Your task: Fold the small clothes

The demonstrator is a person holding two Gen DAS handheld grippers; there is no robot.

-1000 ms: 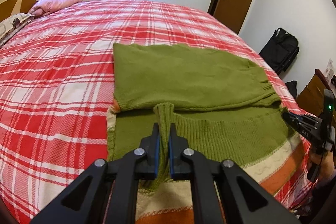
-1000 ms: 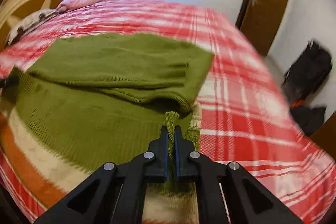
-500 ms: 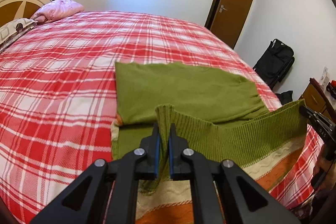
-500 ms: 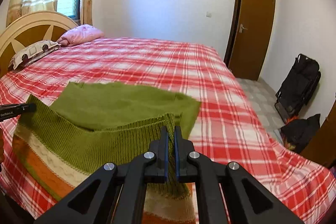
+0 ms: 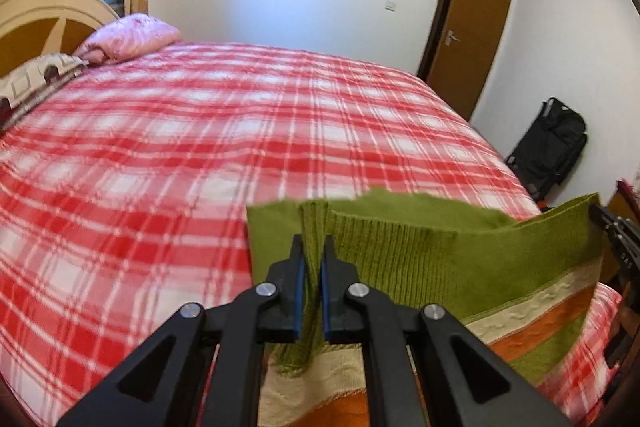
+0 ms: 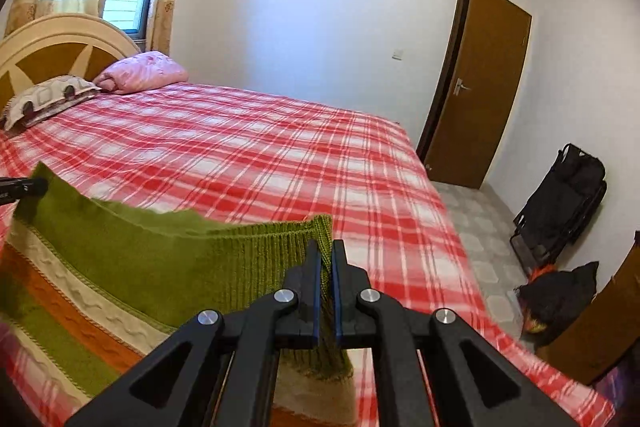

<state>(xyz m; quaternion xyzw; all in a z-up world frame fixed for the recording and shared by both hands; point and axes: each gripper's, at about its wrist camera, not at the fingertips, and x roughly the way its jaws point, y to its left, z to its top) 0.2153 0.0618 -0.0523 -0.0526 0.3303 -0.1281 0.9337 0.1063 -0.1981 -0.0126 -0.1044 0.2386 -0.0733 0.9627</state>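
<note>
- Left wrist view: left gripper [image 5: 312,247] is clenched on the ribbed hem of the green knitted sweater [image 5: 460,267], raised above the red plaid bedspread [image 5: 200,147]
- Right wrist view: right gripper [image 6: 326,253] pinches the hem's other corner
- Cream and orange stripes hang below the hem stretched between both grippers
- Pink pillow [image 6: 144,73] lies by the headboard [image 6: 60,47]
</note>
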